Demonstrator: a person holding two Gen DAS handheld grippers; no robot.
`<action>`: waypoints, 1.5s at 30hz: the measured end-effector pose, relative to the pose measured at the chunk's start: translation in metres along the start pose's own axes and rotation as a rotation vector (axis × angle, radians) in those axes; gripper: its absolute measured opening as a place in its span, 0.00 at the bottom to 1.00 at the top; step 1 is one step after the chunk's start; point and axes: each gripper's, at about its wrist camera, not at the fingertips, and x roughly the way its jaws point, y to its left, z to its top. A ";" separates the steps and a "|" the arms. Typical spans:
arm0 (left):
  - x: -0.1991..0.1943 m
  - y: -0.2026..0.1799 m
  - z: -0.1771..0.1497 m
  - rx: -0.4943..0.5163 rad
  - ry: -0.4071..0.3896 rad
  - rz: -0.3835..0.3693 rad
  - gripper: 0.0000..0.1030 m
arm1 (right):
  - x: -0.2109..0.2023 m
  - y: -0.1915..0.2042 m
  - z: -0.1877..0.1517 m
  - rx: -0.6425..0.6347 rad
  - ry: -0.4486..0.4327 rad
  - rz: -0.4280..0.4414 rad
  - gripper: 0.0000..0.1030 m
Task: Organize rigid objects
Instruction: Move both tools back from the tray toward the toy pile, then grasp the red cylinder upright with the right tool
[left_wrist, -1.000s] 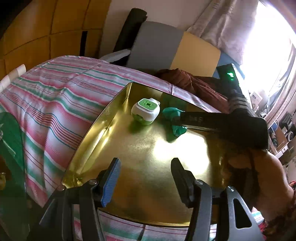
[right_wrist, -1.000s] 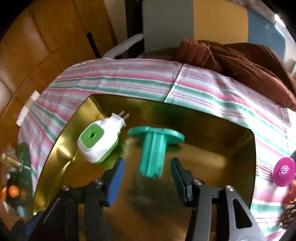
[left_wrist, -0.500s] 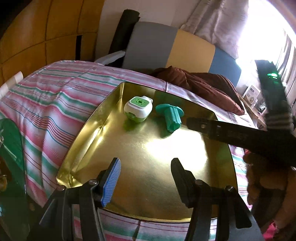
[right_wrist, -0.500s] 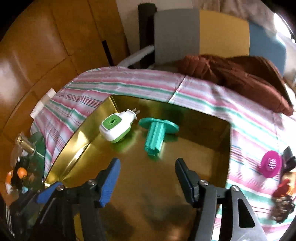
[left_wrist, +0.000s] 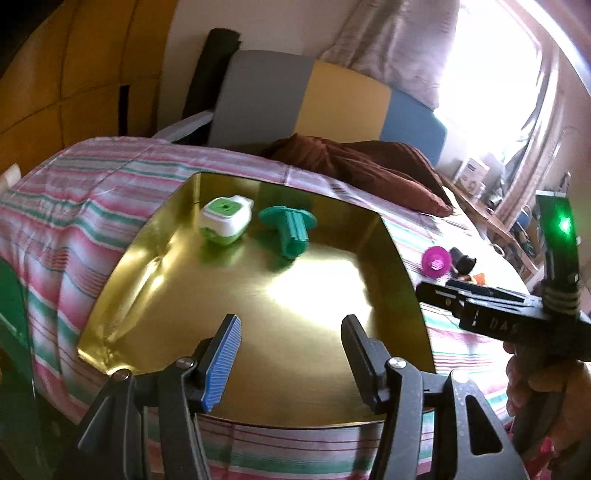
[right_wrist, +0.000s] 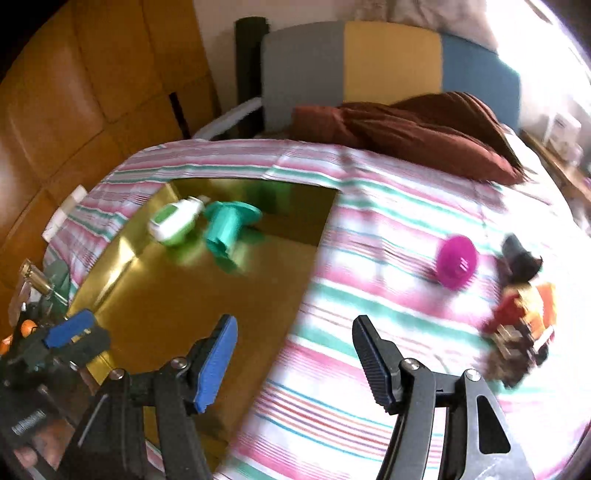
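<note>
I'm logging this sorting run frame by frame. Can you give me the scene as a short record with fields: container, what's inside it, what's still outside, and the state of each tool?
container: gold tray on the striped bedspread
inside tray: green-white plug-in and teal part, side by side at the far end
outside tray: pink disc, black piece and a red-orange toy, on the bedspread to the tray's right
left tool: open, empty, over the tray's near edge
right tool: open, empty, over the tray's right edge

I'm working in a home bedroom: a bed under a striped bedspread (right_wrist: 388, 229), a brown pillow (right_wrist: 406, 129) at its padded headboard (right_wrist: 388, 59), a curtained window (left_wrist: 491, 74).
</note>
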 end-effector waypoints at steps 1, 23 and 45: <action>-0.001 -0.005 -0.001 0.014 -0.003 -0.008 0.56 | -0.002 -0.009 -0.006 0.007 0.005 -0.011 0.64; -0.001 -0.102 -0.026 0.225 0.031 -0.109 0.56 | -0.051 -0.219 -0.045 0.243 -0.040 -0.255 0.64; 0.008 -0.169 -0.034 0.387 0.057 -0.125 0.56 | -0.034 -0.242 -0.025 0.184 -0.052 -0.077 0.68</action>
